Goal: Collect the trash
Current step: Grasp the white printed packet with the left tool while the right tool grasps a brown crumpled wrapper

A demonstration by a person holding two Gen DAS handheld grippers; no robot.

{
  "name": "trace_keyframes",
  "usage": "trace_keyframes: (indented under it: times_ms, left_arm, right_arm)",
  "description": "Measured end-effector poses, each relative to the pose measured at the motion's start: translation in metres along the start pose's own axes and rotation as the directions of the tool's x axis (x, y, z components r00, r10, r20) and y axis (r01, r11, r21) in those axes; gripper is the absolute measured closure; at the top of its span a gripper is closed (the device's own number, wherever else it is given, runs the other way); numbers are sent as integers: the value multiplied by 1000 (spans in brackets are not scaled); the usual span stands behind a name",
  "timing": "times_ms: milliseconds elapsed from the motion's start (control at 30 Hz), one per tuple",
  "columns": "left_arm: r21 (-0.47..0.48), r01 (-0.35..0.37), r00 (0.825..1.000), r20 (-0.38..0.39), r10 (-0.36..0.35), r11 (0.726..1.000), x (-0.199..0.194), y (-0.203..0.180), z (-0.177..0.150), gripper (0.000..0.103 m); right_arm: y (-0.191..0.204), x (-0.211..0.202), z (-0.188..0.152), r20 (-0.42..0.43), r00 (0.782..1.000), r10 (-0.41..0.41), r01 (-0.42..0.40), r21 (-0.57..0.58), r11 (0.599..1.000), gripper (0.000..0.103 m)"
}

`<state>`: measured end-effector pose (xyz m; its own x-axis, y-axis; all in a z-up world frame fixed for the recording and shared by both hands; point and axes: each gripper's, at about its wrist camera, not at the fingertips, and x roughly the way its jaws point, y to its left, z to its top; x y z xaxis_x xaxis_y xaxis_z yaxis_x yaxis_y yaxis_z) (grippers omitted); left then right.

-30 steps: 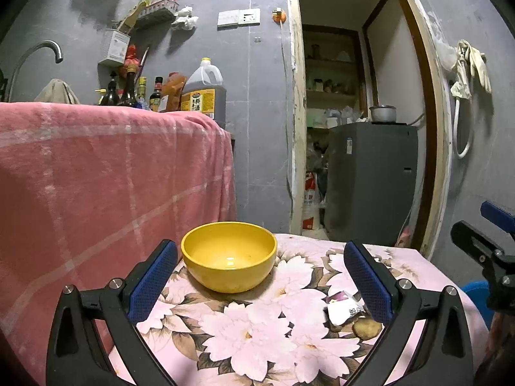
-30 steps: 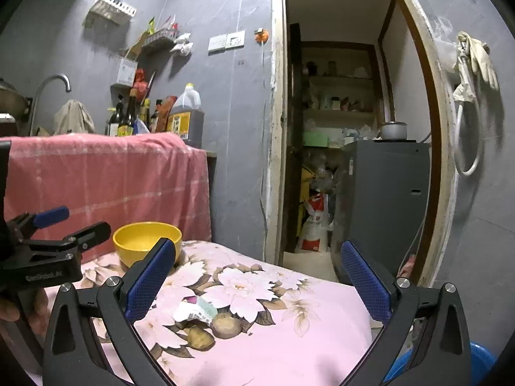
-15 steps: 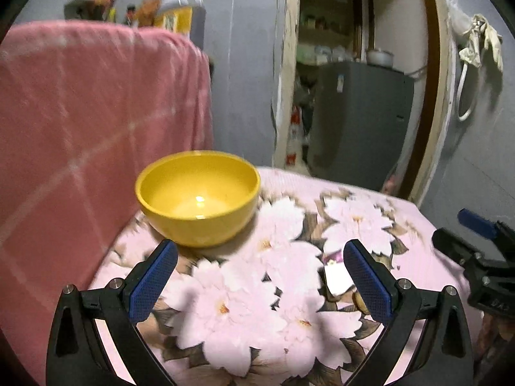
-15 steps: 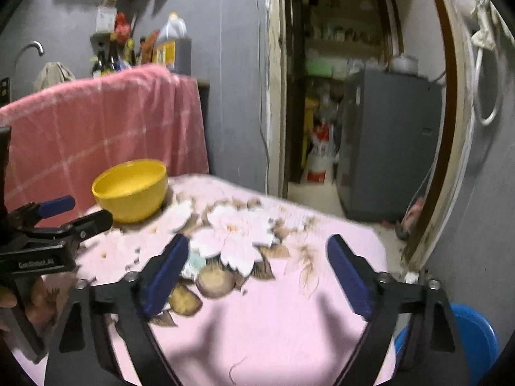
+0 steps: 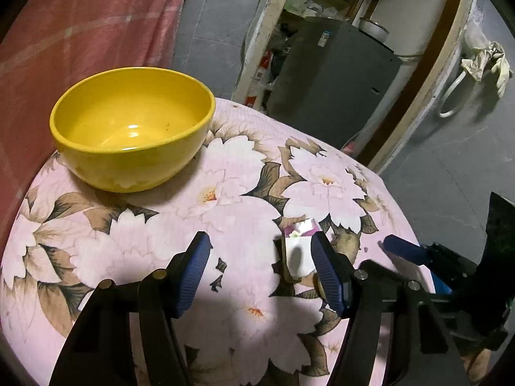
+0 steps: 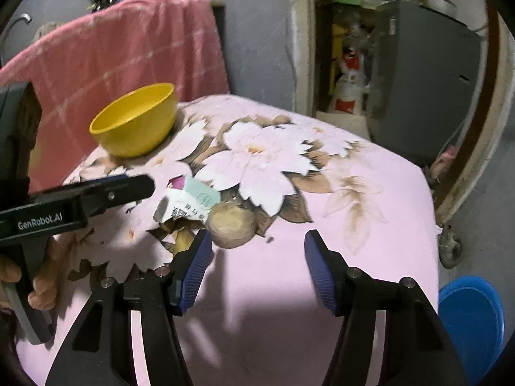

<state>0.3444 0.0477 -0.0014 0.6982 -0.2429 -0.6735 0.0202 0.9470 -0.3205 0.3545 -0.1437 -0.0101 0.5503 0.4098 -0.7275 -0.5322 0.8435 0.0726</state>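
Note:
A crumpled white wrapper (image 5: 299, 244) lies on the floral pink table cloth (image 5: 238, 193); it also shows in the right wrist view (image 6: 190, 202). A yellow bowl (image 5: 132, 125) stands at the far left of the table and looks empty; it also shows in the right wrist view (image 6: 135, 122). My left gripper (image 5: 260, 270) is open just above the cloth, its right finger beside the wrapper. My right gripper (image 6: 257, 267) is open over bare cloth, to the right of the wrapper. The left gripper shows at the left of the right wrist view (image 6: 106, 189).
A pink checked cloth (image 5: 80, 25) hangs behind the bowl. A grey fridge (image 6: 428, 96) stands in the doorway beyond the table. A blue bin (image 6: 470, 321) sits on the floor at the right, below the table edge.
Both grippers have tilted down and moved closer to the table. The left gripper has come up beside the wrapper. Both jaws have narrowed but stay open.

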Motion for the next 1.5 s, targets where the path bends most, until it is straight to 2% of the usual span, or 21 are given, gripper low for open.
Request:
trace_keyframes:
  times_ms: [267, 300, 367, 433, 567, 700, 867, 1000, 1067, 1200, 1367, 1500]
  left_arm:
    - [-50, 8, 999, -40, -10, 999, 10, 11, 3, 44]
    - [-54, 13, 999, -42, -15, 998, 10, 12, 3, 44]
    - [-57, 29, 999, -42, -32, 998, 10, 11, 4, 44]
    - [-50, 46, 998, -38, -48, 998, 9, 10, 5, 44]
    - [-40, 81, 996, -43, -82, 996, 7, 5, 5, 44]
    - [-4, 104, 993, -64, -104, 995, 10, -6, 5, 44]
    - [27, 100, 991, -90, -97, 995, 21, -20, 11, 44]
    - [56, 83, 990, -122, -76, 995, 31, -30, 14, 66]
    - [66, 66, 990, -129, -57, 996, 33, -31, 14, 67]
    - [57, 80, 989, -130, -72, 995, 35, -27, 15, 70]
    - [42, 98, 990, -101, -93, 994, 30, -23, 13, 73]
    - [29, 132, 991, -9, -132, 991, 11, -23, 12, 73]
  right_arm:
    - [8, 24, 12, -53, 999, 8, -12, -62, 998, 46]
    - [7, 26, 13, -58, 998, 14, -17, -58, 998, 50]
    - [6, 29, 14, -66, 997, 39, -43, -55, 998, 63]
    - [4, 30, 14, -73, 996, 60, -64, -50, 997, 82]
    - [0, 26, 13, -63, 996, 58, -61, -43, 997, 86]
    - [-4, 19, 10, -47, 999, 12, -14, -50, 999, 86]
    - [-16, 15, 10, -33, 999, 12, -12, -17, 1000, 88]
    - [-26, 11, 9, -14, 1000, 10, -10, 16, 1000, 88]
    - [-29, 9, 8, -6, 1000, 9, -9, 30, 999, 88]
    - [-37, 5, 7, 10, 1000, 23, -23, 59, 998, 88]
    - [-34, 1, 7, 30, 999, 21, -22, 48, 999, 88]
    - [-33, -5, 5, 66, 997, 33, -36, 46, 998, 88]
